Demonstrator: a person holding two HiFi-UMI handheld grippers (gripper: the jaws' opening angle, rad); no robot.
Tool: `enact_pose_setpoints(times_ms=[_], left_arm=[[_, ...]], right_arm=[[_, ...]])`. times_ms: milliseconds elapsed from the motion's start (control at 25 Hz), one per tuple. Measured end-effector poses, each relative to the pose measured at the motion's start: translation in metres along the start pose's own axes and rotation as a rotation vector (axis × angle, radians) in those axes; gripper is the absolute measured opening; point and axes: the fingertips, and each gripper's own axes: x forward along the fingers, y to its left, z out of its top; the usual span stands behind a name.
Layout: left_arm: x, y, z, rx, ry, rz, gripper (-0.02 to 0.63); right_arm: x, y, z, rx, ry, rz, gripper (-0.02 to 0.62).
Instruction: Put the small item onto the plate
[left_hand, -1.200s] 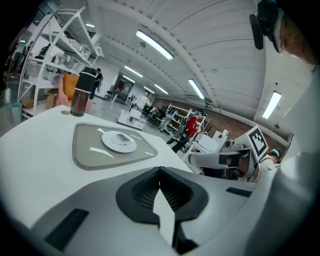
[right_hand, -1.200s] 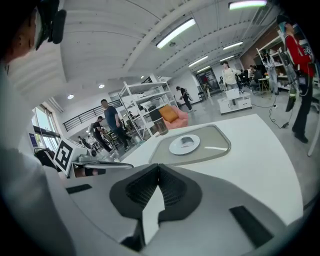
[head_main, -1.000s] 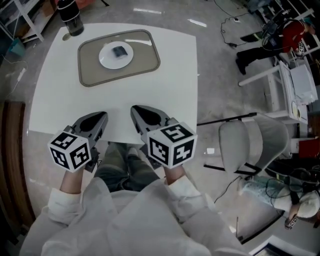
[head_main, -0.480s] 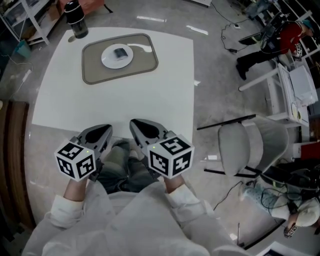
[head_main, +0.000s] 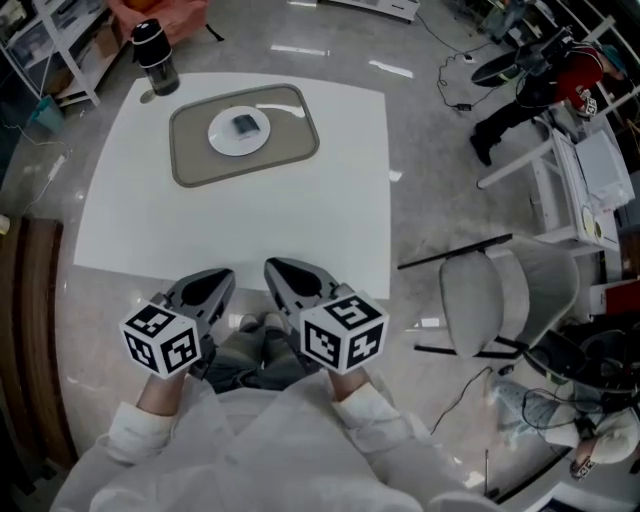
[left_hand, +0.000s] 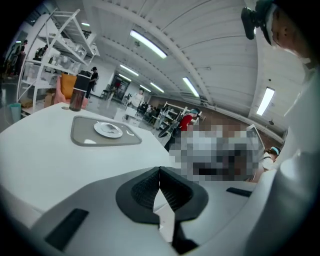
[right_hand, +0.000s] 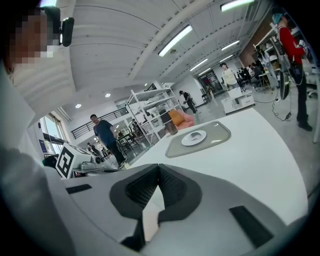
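Our left gripper (head_main: 214, 280) and right gripper (head_main: 274, 268) had drawn back from the plate (head_main: 222, 141) to the near edge of the table (head_main: 250, 220), both fully closed on nothing. We judged the small item (head_main: 244, 124), lying mid-plate, light and rigid, best pinched across its narrower sides

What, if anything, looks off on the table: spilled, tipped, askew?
Nothing stands out. The small dark item lies on the white plate, the plate sits inside the grey tray, and the dark bottle stands upright at the far corner of the table. The left gripper and right gripper are shut and empty.
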Motion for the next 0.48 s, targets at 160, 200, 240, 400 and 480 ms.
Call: enact_pose_setpoints(times_ms=[160, 200, 240, 400, 480], left_arm=[[-0.007, -0.001, 0.012, -0.021, -0.057, -0.022, 0.009], [-0.008, -0.001, 0.014, -0.02, -0.059, -0.025, 0.011], [-0.008, -0.001, 0.015, -0.017, -0.058, -0.03, 0.009], [-0.009, -0.002, 0.018, -0.01, -0.054, -0.049, 0.009], [-0.009, -0.002, 0.018, -0.01, -0.049, -0.056, 0.009]], right_arm=[[0.001, 0.01, -0.001, -0.032, 0.007, -0.005, 0.015], [0.001, 0.012, -0.001, -0.035, 0.006, -0.006, 0.015], [0.001, 0.013, -0.001, -0.036, 0.006, -0.007, 0.015], [0.001, 0.019, 0.002, -0.049, 0.0, -0.011, 0.015], [0.001, 0.02, 0.002, -0.046, -0.005, -0.012, 0.015]])
